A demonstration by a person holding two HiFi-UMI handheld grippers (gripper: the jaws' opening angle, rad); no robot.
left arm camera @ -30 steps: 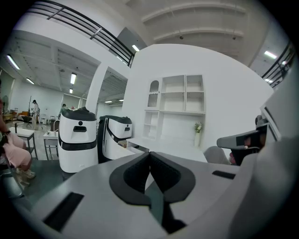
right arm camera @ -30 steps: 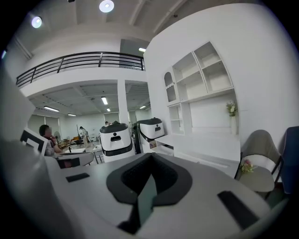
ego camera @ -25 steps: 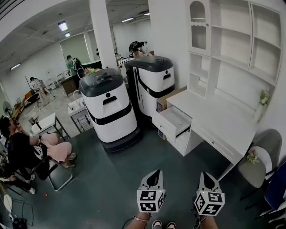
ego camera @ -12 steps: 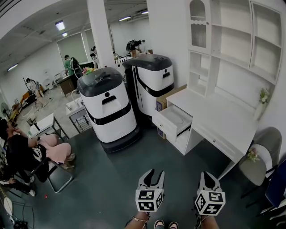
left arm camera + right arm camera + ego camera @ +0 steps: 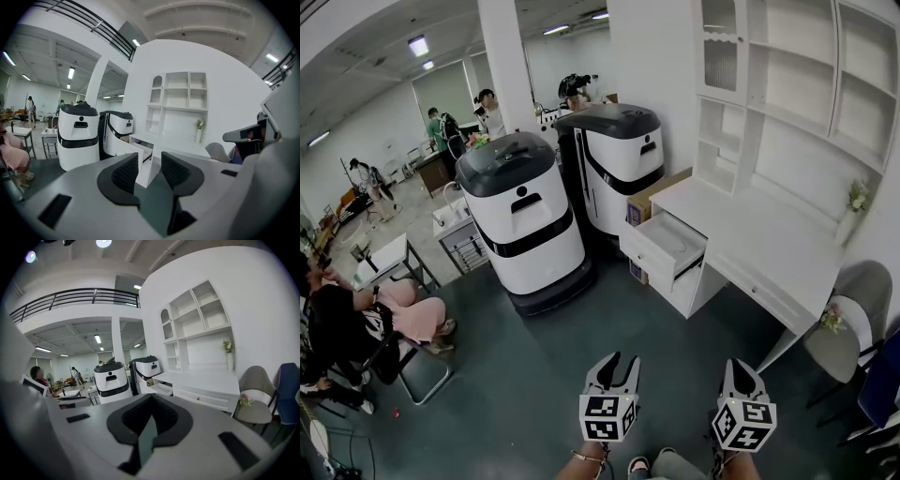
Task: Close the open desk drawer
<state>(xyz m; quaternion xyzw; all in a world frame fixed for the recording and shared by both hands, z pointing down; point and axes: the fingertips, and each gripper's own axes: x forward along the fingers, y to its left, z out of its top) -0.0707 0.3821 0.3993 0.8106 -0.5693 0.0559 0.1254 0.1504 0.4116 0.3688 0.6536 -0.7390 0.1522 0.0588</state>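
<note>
Your left gripper (image 5: 621, 367) has just been opening its jaws, which stand wide apart with nothing between them. Your right gripper (image 5: 738, 368) has its jaws pressed together, empty. The drawer (image 5: 670, 246) stands pulled out of the white counter (image 5: 769, 248), well ahead of both grippers.

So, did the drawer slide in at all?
No. The drawer still sticks out of the white desk front just as far as before, open.
</note>
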